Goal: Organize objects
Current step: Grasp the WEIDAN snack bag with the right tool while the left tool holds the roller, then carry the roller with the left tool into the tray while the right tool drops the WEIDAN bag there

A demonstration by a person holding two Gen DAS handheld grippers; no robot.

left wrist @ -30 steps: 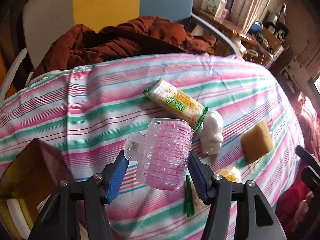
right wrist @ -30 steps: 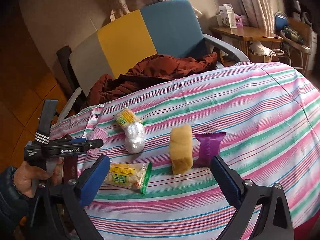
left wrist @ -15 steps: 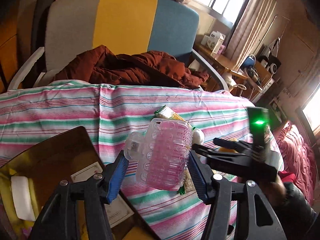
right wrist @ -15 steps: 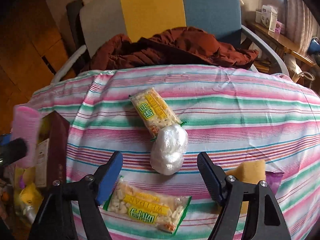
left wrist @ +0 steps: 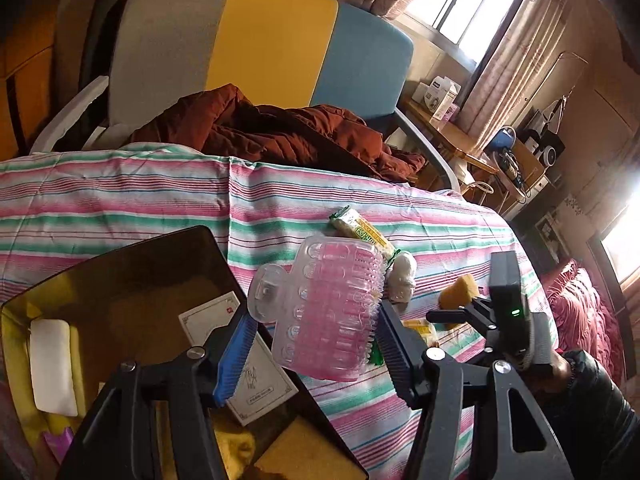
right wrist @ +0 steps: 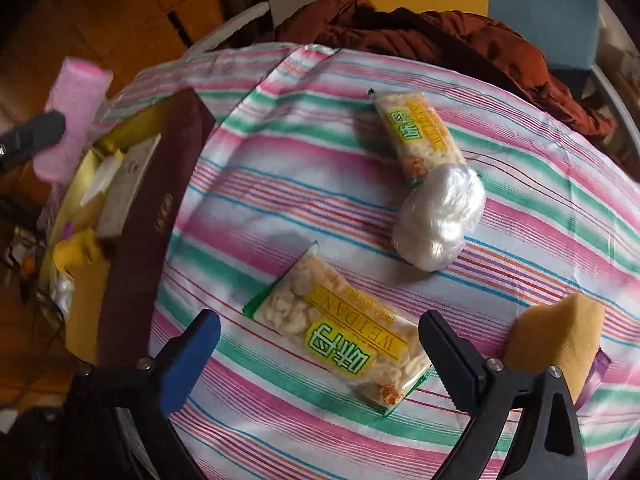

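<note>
My left gripper [left wrist: 314, 340] is shut on a pink and clear plastic hair roller [left wrist: 326, 312] and holds it in the air over the right edge of a dark open box [left wrist: 132, 264]. The roller also shows blurred in the right wrist view [right wrist: 74, 116]. My right gripper [right wrist: 320, 344] is open and hovers low over a yellow-green snack packet [right wrist: 340, 328] on the striped cloth, the packet lying between its fingers. A second snack packet [right wrist: 418, 134], a white plastic-wrapped lump [right wrist: 440, 216] and a yellow sponge [right wrist: 556, 332] lie on the cloth.
The box holds a white block [left wrist: 50, 364], a card [left wrist: 240, 364] and yellow sponges [left wrist: 308, 456]. A purple wrapper [right wrist: 598, 368] peeks from behind the sponge. A chair with a rust-red jacket [left wrist: 272, 132] stands behind the table. The striped tablecloth [left wrist: 120, 196] drops off at the edges.
My left gripper has carried the roller left, from over the cloth to over the box. My right gripper has moved forward and down over the near snack packet.
</note>
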